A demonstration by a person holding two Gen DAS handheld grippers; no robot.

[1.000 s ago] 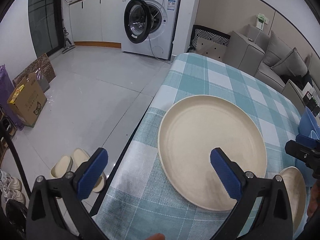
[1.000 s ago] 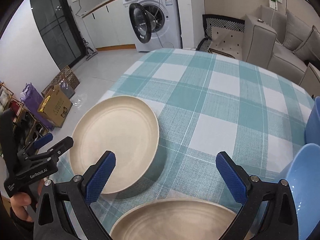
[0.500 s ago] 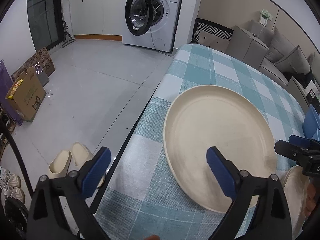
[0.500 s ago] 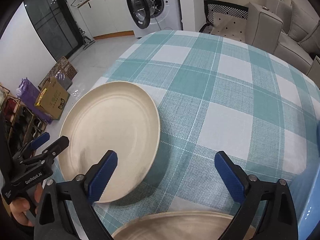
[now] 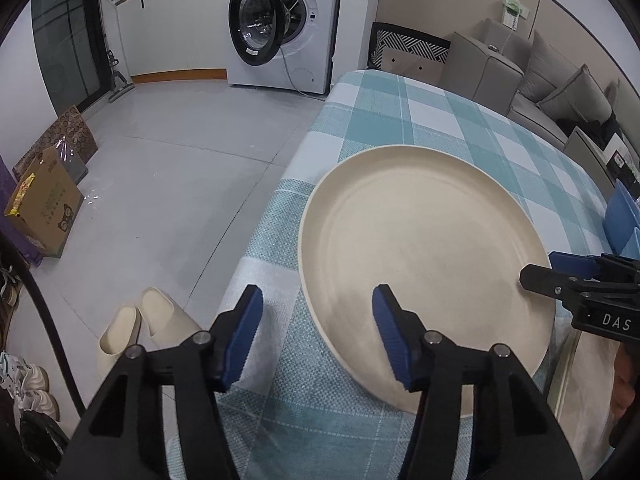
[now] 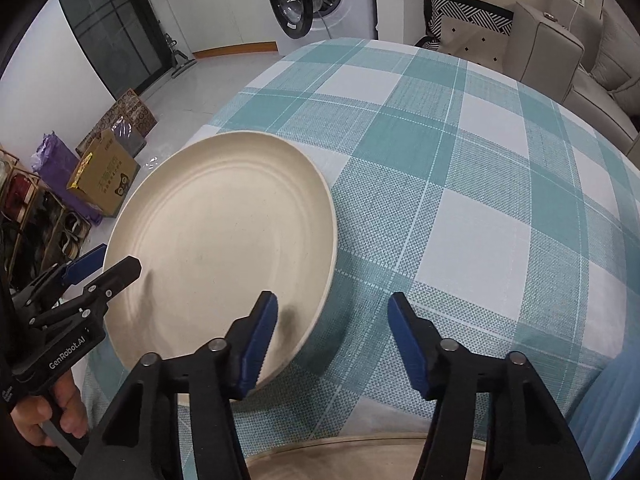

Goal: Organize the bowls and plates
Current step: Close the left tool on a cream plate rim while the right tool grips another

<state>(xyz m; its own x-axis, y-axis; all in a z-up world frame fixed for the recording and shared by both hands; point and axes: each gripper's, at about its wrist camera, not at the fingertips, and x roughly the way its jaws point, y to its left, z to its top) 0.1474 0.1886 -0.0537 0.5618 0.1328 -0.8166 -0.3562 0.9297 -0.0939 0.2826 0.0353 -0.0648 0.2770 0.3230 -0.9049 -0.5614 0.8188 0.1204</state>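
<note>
A large cream plate lies near the left edge of the checked tablecloth. My left gripper straddles its near-left rim, one pad over the cloth and one above the plate's inside. My right gripper straddles the near-right rim in the same way. Both sets of jaws are closing with the rim between them, and gaps still show at the pads. A second cream plate lies just below the right gripper. Blue bowls stand at the right.
The table's left edge drops to a grey floor with slippers and a cardboard box. A washing machine stands at the back and a grey sofa behind the table.
Both grippers' jaws have narrowed from wide open. The right gripper has sunk toward the large plate's rim, and the left one has drawn closer to its side.
</note>
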